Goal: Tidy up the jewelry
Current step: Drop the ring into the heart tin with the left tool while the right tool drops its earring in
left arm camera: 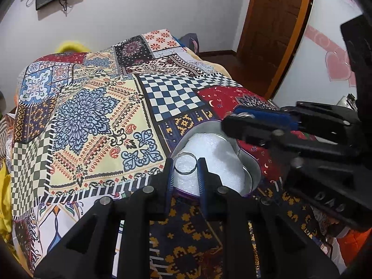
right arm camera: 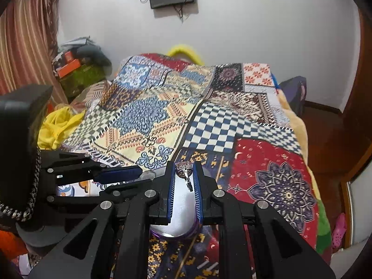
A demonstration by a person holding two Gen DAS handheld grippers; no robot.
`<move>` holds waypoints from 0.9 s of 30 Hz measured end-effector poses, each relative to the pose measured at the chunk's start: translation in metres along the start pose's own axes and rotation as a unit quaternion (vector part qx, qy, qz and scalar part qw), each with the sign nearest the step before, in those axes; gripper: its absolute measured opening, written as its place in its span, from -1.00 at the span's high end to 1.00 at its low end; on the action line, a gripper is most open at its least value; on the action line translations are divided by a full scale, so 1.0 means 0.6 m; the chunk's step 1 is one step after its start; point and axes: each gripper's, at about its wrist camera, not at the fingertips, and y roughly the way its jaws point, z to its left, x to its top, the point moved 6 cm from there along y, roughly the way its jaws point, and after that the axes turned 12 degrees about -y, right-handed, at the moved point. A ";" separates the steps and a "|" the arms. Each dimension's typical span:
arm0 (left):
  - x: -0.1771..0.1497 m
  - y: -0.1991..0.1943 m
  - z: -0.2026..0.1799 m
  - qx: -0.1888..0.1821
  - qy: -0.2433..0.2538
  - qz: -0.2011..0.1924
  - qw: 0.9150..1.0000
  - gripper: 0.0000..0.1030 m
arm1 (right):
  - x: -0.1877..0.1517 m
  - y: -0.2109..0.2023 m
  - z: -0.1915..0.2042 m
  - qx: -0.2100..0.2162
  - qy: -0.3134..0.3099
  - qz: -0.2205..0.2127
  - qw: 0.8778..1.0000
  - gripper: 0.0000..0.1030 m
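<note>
Purple-rimmed tin [left arm camera: 252, 169] w/ white foam pad [left arm camera: 216, 160] on patchwork quilt [left arm camera: 93, 121], left gripper [left arm camera: 186, 166] pinching clear bangle [left arm camera: 185, 166], right gripper [right arm camera: 184, 172] pinching silver jewelry piece [right arm camera: 184, 171] over tin.

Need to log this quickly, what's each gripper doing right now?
Left gripper: closed on a clear ring above the tin.
Right gripper: closed on a silver jewelry piece.
</note>
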 end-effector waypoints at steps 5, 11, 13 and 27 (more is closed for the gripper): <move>-0.001 0.010 0.000 0.004 -0.002 0.008 1.000 0.63 | -0.002 0.021 -0.003 0.009 -0.002 0.019 1.000 0.73; -0.002 0.007 -0.002 0.012 0.004 0.005 1.000 0.63 | -0.002 0.025 -0.009 0.016 0.004 0.027 1.000 0.73; -0.003 0.004 -0.002 0.012 0.002 0.003 1.000 0.63 | -0.002 0.023 -0.010 0.019 0.006 0.029 0.999 0.73; 0.000 -0.084 -0.006 0.028 -0.001 -0.038 0.999 0.45 | -0.005 -0.039 -0.008 -0.020 -0.005 0.016 1.000 0.69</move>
